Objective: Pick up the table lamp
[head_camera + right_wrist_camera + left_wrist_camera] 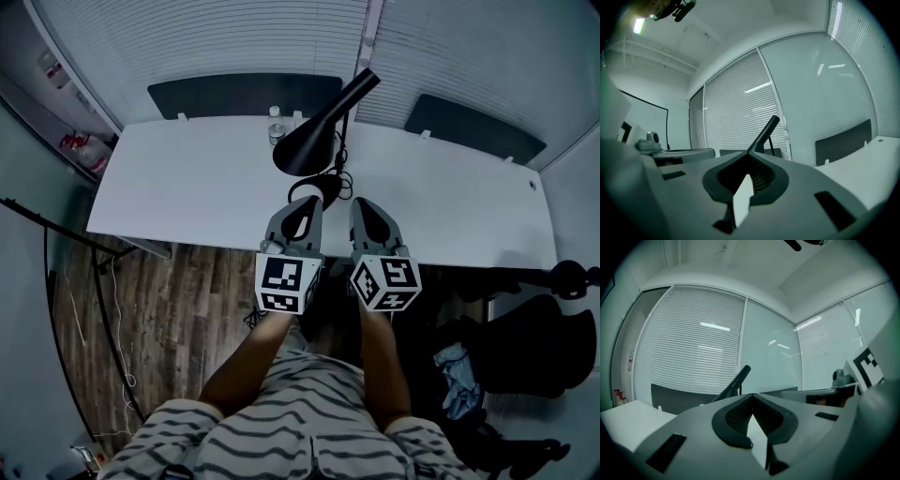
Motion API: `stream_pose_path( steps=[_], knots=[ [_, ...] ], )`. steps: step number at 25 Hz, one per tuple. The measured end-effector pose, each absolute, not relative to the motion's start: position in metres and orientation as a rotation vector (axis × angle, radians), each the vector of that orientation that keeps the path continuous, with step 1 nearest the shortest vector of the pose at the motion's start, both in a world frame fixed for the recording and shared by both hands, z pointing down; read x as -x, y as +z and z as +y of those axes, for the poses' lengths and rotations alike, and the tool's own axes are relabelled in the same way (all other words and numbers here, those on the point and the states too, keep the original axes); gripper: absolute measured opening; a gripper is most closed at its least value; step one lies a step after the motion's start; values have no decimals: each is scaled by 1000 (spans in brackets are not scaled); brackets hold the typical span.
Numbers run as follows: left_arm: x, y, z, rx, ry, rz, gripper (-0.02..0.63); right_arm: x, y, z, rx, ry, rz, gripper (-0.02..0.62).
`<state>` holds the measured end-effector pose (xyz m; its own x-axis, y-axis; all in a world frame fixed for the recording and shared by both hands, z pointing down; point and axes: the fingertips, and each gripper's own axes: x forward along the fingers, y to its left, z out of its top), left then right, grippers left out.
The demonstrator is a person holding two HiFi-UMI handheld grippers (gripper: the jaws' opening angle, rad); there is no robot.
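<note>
Presently the approach is judged in hand: left gripper (317,199) and right gripper (360,202), both closed on nothing, are held side by side near the table lamp (315,141) (upright on the white table (187,187)). Jaws must next be opened.

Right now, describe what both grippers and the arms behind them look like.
Both the left gripper and right gripper have pale grey, tapering shells with dark, ribbed pads lining the fingers. Each carries a white cube with black square markers at its rear. No cables show on either. The person wears a short-sleeved shirt with dark and light stripes; forearms are uncovered.
</note>
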<state>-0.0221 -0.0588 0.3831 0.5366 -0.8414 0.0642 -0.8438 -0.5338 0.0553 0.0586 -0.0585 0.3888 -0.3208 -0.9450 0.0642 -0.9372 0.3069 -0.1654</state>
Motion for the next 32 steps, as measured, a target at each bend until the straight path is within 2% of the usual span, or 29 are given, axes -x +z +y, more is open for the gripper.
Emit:
stream_pose_path(
  steps=[14, 32],
  knots=[
    [31, 389, -118, -2719, 77, -1376, 6, -48, 392, -115, 1907, -282, 2463, 10],
    [6, 389, -162, -2724, 76, -1382, 6, -76, 397, -166, 1896, -268, 2487, 11]
  ],
)
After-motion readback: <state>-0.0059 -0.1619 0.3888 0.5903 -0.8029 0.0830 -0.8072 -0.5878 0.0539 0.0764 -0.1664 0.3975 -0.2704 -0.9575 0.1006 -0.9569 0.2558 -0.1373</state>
